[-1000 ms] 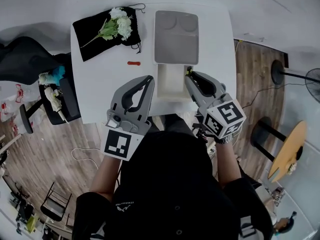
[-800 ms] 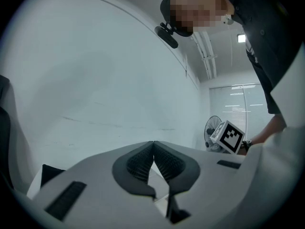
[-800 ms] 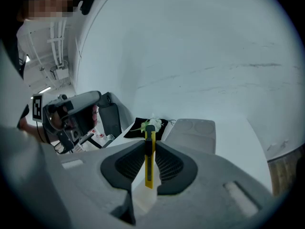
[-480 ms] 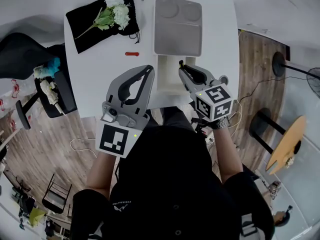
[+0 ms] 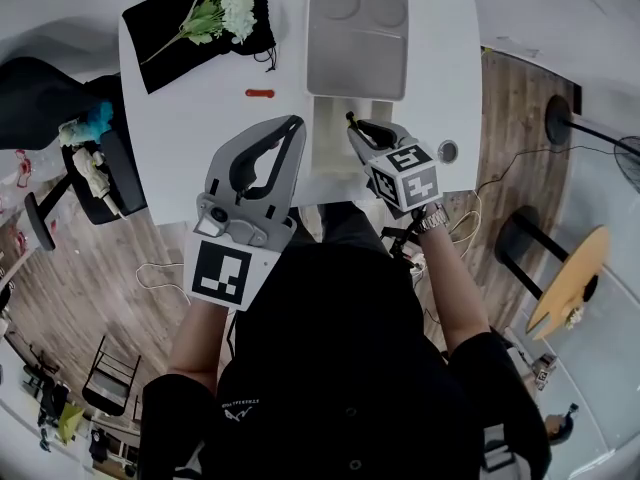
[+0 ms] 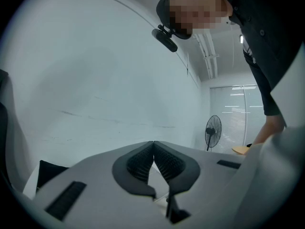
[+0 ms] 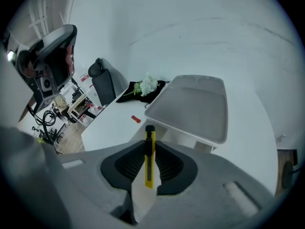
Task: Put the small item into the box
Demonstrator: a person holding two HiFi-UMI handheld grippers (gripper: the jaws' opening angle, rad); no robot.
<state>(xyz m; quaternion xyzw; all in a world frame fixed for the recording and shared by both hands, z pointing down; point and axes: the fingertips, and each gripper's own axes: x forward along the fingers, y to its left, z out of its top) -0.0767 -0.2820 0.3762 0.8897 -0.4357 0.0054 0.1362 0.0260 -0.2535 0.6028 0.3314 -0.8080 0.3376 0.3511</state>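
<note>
The right gripper (image 7: pixel 149 145) is clamped on a slim yellow utility knife with a black slider (image 7: pixel 149 157). The knife stands on edge between the ribbed black pads, and its black tip reaches past the fingertips. In the head view this gripper leans over the open white rectangular box (image 5: pixel 327 158) near the front edge of the white table (image 5: pixel 200 128), so the knife sits above the box's opening, at its right side. How high above the box it is cannot be judged. The box's shallow grey-white lid (image 5: pixel 357 28) is folded back flat on the table beyond the opening, inner face up, showing two round moulded recesses.

The left gripper (image 6: pixel 153 144) has its jaws pressed together with nothing between them. Its own view tilts upward toward a pale wall and a standing fan (image 6: pixel 213 128). In the head view it is held just left of the box, apart from it.

A small red piece (image 5: pixel 259 93) lies on the table left of the lid. Farther left, a black cloth (image 5: pixel 170 33) is spread at the table's far corner, with a sprig of white artificial flowers (image 5: pixel 228 10) lying on it. A black office chair (image 7: pixel 104 86) stands beyond the table.
</note>
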